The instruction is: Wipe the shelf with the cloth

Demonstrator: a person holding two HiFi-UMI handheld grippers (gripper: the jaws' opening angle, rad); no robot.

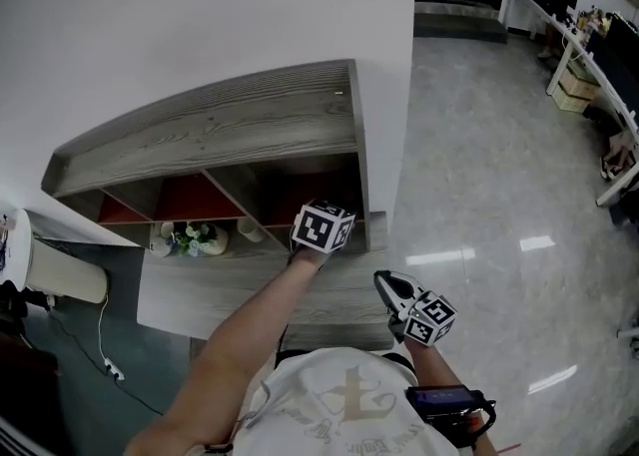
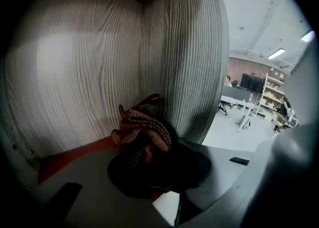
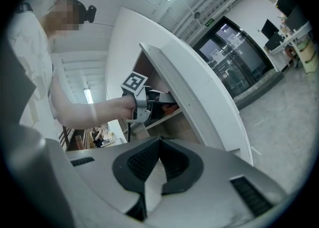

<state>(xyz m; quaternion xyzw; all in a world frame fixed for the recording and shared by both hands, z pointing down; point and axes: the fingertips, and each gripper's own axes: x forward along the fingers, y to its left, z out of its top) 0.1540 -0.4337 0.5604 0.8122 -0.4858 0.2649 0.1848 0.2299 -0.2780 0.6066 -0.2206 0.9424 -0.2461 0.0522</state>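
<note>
A curved grey wood shelf unit (image 1: 220, 125) stands against the white wall. My left gripper (image 1: 321, 228) reaches into its right-hand compartment, its fingertips hidden inside in the head view. In the left gripper view that gripper (image 2: 144, 154) is shut on a bunched reddish-brown knitted cloth (image 2: 142, 127). The cloth is pressed toward the back corner, between the grey wood walls (image 2: 184, 62) and above the red compartment floor (image 2: 75, 154). My right gripper (image 1: 391, 287) hangs near my body, away from the shelf. It (image 3: 158, 144) is shut and holds nothing; its view shows the left gripper (image 3: 137, 97) at the shelf opening.
A small plant ornament (image 1: 195, 237) and a white cup (image 1: 250, 231) sit in the middle compartments. A grey ledge (image 1: 200, 289) juts out below the openings. A white appliance (image 1: 65, 269) with a cable stands at the left. Glossy floor (image 1: 499, 195) and desks (image 1: 589, 55) lie to the right.
</note>
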